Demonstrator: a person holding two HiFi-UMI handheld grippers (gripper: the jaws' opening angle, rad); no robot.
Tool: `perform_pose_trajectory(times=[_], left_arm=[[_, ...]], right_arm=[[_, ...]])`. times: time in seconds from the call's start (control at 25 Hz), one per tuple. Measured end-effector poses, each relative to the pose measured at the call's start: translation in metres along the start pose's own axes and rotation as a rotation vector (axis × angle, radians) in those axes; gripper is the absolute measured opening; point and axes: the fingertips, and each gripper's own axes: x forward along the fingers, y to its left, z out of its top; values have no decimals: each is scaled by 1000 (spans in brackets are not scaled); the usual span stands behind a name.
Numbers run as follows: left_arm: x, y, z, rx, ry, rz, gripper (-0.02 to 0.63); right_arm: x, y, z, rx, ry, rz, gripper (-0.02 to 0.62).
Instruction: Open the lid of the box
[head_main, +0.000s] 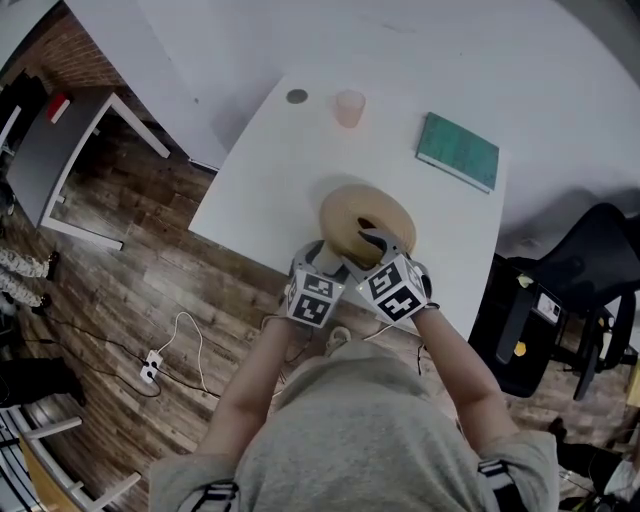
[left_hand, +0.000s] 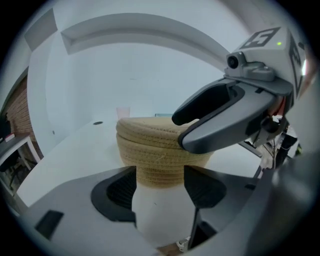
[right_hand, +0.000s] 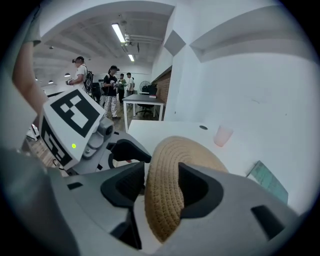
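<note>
Grey shirt and 2 forearms fill the bottom of the head view, reaching to 1 round woven box that sits near the front edge of the white surface. 2 tools work it together. The left hand-held gripper has its jaws spread wide on either side of the box's lower body without pressing it, probably poised to steady the base. The right hand-held gripper pinches the rim of the 1 woven lid, pads against the weave on both sides, which looks like the hold for lifting it off. The lid appears not yet off the box. Well apart, at the far side of the surface, stand 1 pink cup, 1 small dark disc and 1 green book, none involved.
</note>
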Motion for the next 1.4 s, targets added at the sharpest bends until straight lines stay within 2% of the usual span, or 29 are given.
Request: perform_pose_trajectory(times=[0.52,1.4], left_arm=[[14,0,1,11,11,-12,273],[14,0,1,2,37,-7,276]], right_arm=[[6,3,-5,-53,46,19,166],[-3,5,0,-92,18,13,112]])
